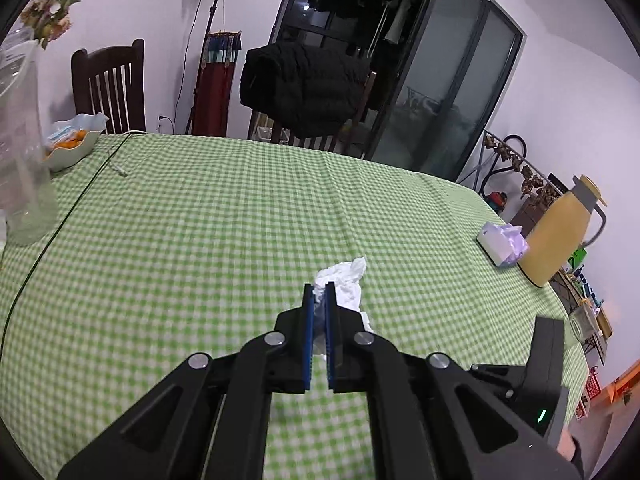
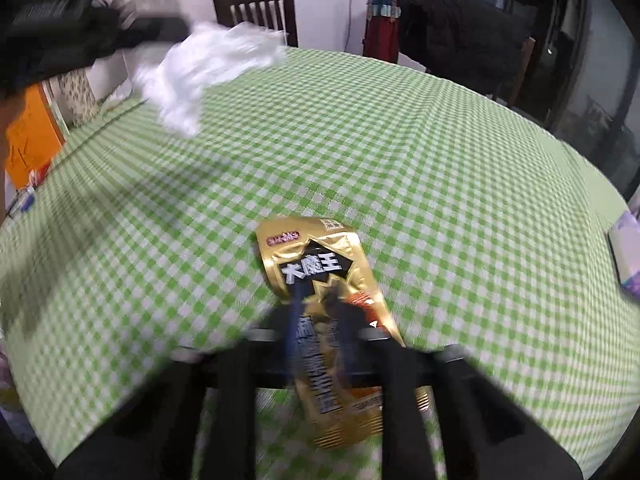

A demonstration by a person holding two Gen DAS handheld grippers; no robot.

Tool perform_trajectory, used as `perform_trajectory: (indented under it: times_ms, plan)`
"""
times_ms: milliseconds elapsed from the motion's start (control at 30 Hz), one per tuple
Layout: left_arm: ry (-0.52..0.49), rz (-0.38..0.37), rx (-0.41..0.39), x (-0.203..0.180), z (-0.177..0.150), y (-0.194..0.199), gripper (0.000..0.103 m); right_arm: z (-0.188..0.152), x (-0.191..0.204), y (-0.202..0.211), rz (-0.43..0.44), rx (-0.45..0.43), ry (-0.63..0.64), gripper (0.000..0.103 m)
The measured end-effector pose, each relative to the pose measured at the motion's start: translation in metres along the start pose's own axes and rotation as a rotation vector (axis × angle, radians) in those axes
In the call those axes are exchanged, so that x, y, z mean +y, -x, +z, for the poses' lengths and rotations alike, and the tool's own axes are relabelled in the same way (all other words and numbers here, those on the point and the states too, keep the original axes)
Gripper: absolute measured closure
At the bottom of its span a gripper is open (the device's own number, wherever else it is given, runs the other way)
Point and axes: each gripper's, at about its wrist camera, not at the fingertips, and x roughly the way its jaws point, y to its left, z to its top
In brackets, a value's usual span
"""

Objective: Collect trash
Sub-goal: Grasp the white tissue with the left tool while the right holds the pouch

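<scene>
Left tongs (image 1: 319, 292): closed on crumpled tissue (image 1: 344, 280), lifted above the green-checked bench (image 1: 200, 220). Soft, weightless, tears easily; pinch the bulk.

Right tongs (image 2: 320, 300): closed on gold snack wrapper (image 2: 320, 264), low over the bench. Light, slippery foil, crinkly; grip mid-body.

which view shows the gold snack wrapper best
The right wrist view: the gold snack wrapper fills the centre, its printed top readable, pinched by the right gripper over the green checked tablecloth, though the fingers are blurred. The left wrist view shows no wrapper, only the left gripper clamping crumpled white tissue.
</scene>
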Motion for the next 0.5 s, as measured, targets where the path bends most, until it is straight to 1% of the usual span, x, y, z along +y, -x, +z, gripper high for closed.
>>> perform_trajectory:
  times_ms: [67, 100, 167, 200, 233, 300, 367, 400, 500]
  plan:
    - [-0.004, -0.004, -0.005, 0.0, -0.007, 0.008, 0.101, -0.006, -0.003, 0.006, -0.052, -0.006, -0.03, 0.103]
    - [-0.006, -0.01, -0.01, 0.0, -0.011, 0.014, 0.101, -0.013, -0.008, 0.005, -0.065, 0.014, -0.048, 0.103]
    - [-0.007, -0.018, -0.01, 0.0, -0.018, 0.02, 0.101, -0.022, -0.012, 0.012, -0.066, 0.005, -0.062, 0.103]
    - [-0.011, -0.025, -0.007, 0.002, -0.02, 0.024, 0.101, -0.026, -0.014, 0.02, -0.048, -0.03, -0.068, 0.102]
    - [-0.014, -0.03, -0.007, 0.004, -0.022, 0.028, 0.101, -0.03, -0.016, 0.027, -0.032, -0.054, -0.075, 0.096]
    - [-0.013, -0.027, -0.017, 0.004, -0.026, 0.032, 0.101, -0.029, -0.018, 0.027, -0.01, -0.028, -0.086, 0.01]
    - [0.004, -0.024, -0.02, 0.008, -0.027, 0.032, 0.101, -0.024, -0.013, 0.024, 0.013, -0.054, -0.038, 0.01]
    - [0.009, -0.025, -0.017, 0.009, -0.027, 0.03, 0.101, -0.017, -0.016, 0.018, 0.012, -0.049, -0.014, 0.01]
    - [0.014, -0.015, -0.008, 0.015, -0.032, 0.027, 0.101, 0.004, -0.007, -0.016, -0.001, 0.019, 0.044, 0.01]
